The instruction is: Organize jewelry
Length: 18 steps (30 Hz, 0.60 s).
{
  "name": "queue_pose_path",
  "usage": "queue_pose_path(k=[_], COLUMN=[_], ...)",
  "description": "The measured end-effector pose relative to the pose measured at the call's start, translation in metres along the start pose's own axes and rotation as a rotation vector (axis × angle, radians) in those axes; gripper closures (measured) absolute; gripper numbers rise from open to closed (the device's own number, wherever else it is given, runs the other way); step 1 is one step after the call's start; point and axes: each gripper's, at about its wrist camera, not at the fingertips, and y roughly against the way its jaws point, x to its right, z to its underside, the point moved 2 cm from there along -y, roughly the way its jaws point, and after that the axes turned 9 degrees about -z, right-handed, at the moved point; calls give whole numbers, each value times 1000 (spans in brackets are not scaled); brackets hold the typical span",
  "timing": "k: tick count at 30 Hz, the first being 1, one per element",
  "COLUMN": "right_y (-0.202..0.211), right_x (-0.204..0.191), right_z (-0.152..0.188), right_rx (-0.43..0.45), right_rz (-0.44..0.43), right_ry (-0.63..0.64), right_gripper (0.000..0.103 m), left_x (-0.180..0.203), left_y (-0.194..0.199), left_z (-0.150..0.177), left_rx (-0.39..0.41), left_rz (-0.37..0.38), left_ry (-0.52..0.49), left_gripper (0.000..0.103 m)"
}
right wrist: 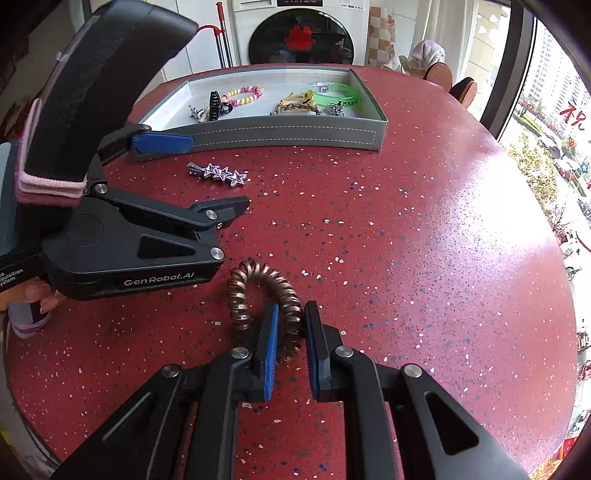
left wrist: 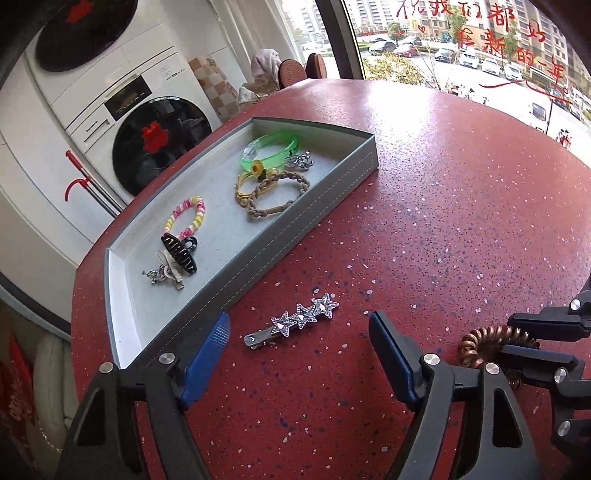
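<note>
1. a laundry corner with a washing machine and a big window; in front of them a round red speckled table carries everything.
2. a long grey tray sits toward the far side of the table, already holding bracelets, hair ties and a black claw clip.
3. the left gripper hangs just behind the star hair clip, fingers spread wide with nothing between them; the clip lies flat on the table, just outside the tray's near wall.
4. the right gripper has its fingers drawn in narrow on one side of the brown coil hair tie, which rests on the table, well apart from the tray.
5. risk, right: the pinch takes only one strand of a springy coil, so it may stretch, twist or spring out on the lift.
6. risk, left: the clip is thin and flat; pads closing too high could skid over it or push it against the tray wall.
7. risk, both: the two grippers work close together and could knock each other.
</note>
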Motion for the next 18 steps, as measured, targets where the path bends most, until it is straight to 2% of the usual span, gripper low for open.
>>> queue_pose_path(k=[5,8,9,10,13,15,18], right_y=[0,0,0,0,0,0,0], right_x=[0,0,0,0,0,0,0], right_z=[0,0,0,0,0,0,1], right_rx=[-2,-2,-3,-3,-4,-4,-2], right_rz=[-5,-5,-4,-4,-3,-1,-1], right_ry=[4,6,6,5,2,1,1], right_gripper=[88,88,88,88,88,88,89], left_x=[-4,-7,-9,-9,-10,-12,-14], left_y=[-5,-6,-5,-5,-1,0,2], left_z=[0,2,3,3,5,6,10], left_rx=[-34,-54,-62,-63,-71,-78,-84], left_rz=[79,136,146,133,104,123,130], left_ry=[9,41,54,55,52,82,125], left_gripper=[10,29,39,51,68,75,75])
